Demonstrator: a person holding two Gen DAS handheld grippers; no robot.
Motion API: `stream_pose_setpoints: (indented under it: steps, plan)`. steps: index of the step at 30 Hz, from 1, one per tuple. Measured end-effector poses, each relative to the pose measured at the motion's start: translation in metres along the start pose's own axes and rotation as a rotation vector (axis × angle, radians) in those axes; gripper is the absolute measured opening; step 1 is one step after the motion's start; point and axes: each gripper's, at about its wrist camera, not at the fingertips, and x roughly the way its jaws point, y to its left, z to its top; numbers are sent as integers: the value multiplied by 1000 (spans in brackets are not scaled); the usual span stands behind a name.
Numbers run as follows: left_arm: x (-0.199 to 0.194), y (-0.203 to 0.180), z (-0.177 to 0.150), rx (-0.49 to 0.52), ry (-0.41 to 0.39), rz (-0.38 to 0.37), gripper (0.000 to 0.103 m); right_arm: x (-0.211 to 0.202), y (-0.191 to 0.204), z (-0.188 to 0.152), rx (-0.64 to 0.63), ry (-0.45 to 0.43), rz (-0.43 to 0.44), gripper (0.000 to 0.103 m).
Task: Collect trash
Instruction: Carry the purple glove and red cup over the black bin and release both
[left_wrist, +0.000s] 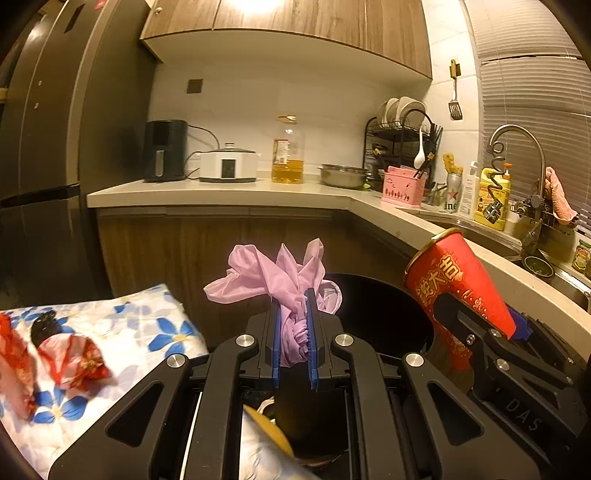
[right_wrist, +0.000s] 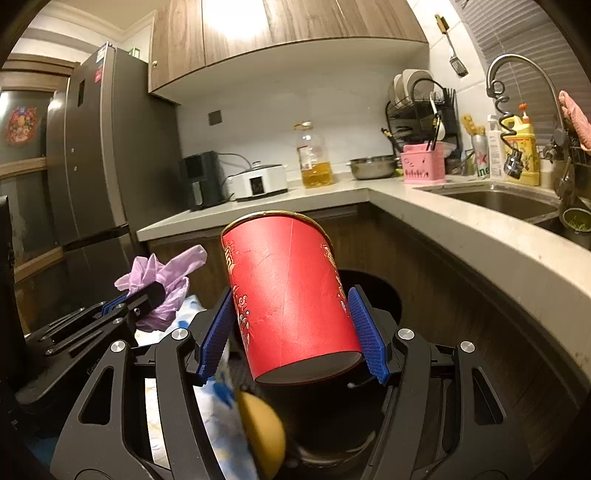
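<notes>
Nearest, left tongs (left_wrist: 293, 328) pinch a crumpled pink plastic bag (left_wrist: 280, 280), jaws almost closed on its knotted neck. Beyond and right sits a black bin (left_wrist: 373, 306), its contents unclear. Right tongs (right_wrist: 291, 328), spread wide, clamp a tilted red paper cup (right_wrist: 288, 295) above the bin, near the bench (right_wrist: 461, 229).

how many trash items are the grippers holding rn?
2. A crumpled purple plastic bag is pinched in the left gripper; a red paper cup sits tilted between the right gripper's pads. More crumpled wrappers lie on the floral cloth, unheld.
</notes>
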Motion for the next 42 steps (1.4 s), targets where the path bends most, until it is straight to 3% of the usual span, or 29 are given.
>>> stream_pose_setpoints:
  steps: [19,38,41,42]
  plan:
    - [55,-19,17,4,15,-57,12,41,-35,27,21,-21,-36,63]
    - [85,-17,10,-13,52,-64,13,75,-44,25,32,14,-31,64]
    - [90,-18,9,-14,59,-65,14,78,-45,24,34,14,-28,68]
    - [91,-18,9,-15,60,-64,14,78,-46,24,37,11,-31,74]
